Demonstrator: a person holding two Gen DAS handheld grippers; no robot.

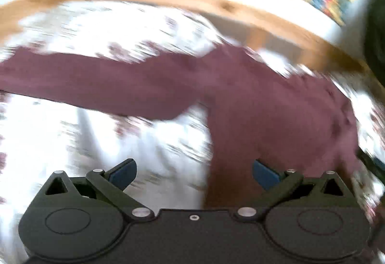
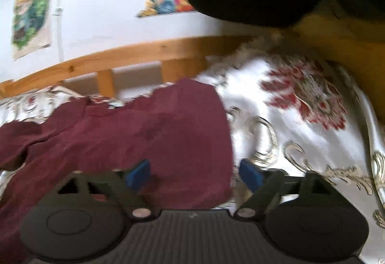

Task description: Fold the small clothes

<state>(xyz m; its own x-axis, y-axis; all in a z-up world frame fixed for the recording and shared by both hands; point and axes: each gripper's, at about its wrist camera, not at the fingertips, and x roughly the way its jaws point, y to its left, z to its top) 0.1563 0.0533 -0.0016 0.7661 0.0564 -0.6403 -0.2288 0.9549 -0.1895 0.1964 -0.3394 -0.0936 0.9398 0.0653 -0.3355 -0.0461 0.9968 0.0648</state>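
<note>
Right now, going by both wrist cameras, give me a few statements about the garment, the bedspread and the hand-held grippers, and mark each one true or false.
1. The maroon garment lies on a floral bedspread. True.
2. The right hand-held gripper is clamped shut on the garment. False: its blue pads stand wide apart, with cloth below them but not pinched.
3. The left hand-held gripper is open. True.
4. A wooden bed rail runs behind the bedspread. True.
5. The garment is bright green. False: it is maroon.
6. The wall behind the bed is bare. False: colourful posters hang on it.
</note>
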